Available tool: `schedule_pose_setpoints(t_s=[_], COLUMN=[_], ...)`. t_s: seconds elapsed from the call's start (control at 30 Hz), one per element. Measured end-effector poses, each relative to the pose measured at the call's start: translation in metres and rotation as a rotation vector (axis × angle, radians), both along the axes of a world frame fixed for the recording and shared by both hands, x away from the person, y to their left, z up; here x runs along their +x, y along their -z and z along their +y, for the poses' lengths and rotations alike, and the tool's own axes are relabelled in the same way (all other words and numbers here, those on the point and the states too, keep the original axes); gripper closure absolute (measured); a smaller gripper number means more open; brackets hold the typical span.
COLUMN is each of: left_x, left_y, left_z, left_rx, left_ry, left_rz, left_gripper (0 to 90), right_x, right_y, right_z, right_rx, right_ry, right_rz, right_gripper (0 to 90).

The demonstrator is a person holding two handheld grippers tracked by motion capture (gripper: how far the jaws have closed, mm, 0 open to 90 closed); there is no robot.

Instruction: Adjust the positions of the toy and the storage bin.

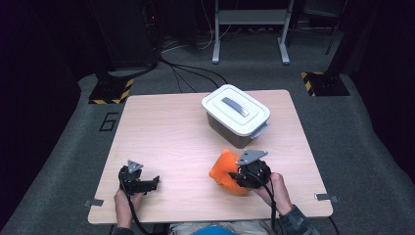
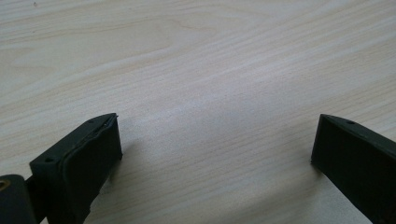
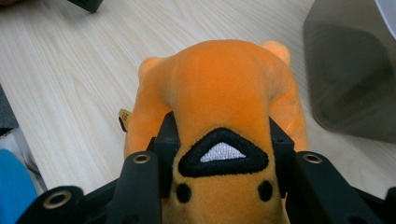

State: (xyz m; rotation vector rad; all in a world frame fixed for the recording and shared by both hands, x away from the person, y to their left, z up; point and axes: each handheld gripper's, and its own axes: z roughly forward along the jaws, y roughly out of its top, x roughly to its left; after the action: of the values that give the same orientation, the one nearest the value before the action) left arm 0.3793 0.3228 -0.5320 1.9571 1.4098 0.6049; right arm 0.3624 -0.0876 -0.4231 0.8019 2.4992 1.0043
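Right gripper view: the right gripper point(image 3: 219, 154) clamps its 2 jaws on an orange plush toy point(image 3: 219, 88) (near the lidded grey box point(image 1: 236, 115)) over the wooden table point(image 1: 161, 142). The left gripper point(image 2: 215, 154) gapes wide, holding nothing.

What stays out of sight around the orange plush toy point(image 3: 219, 93)

In the high view the right gripper point(image 1: 240, 175) covers the toy's near side; in the right gripper view the toy's lower end runs off the bottom edge. There the grey box point(image 3: 355, 70) is cut by the right and top edges, and the left gripper point(image 3: 86, 3) is just a dark corner at the top edge.
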Motion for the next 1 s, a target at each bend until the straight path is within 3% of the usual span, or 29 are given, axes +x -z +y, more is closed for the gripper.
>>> schedule_pose_setpoints(t_s=[1.0], left_x=[-0.001], left_y=[0.000], left_z=[0.000], left_rx=[0.001], left_ry=[-0.002], left_rz=[-0.001], left_gripper=[1.7], right_x=[-0.005], right_y=[0.010], right_z=[-0.066], right_rx=[-0.038], right_ry=[0.157], right_rz=[0.019], right_gripper=[58.8])
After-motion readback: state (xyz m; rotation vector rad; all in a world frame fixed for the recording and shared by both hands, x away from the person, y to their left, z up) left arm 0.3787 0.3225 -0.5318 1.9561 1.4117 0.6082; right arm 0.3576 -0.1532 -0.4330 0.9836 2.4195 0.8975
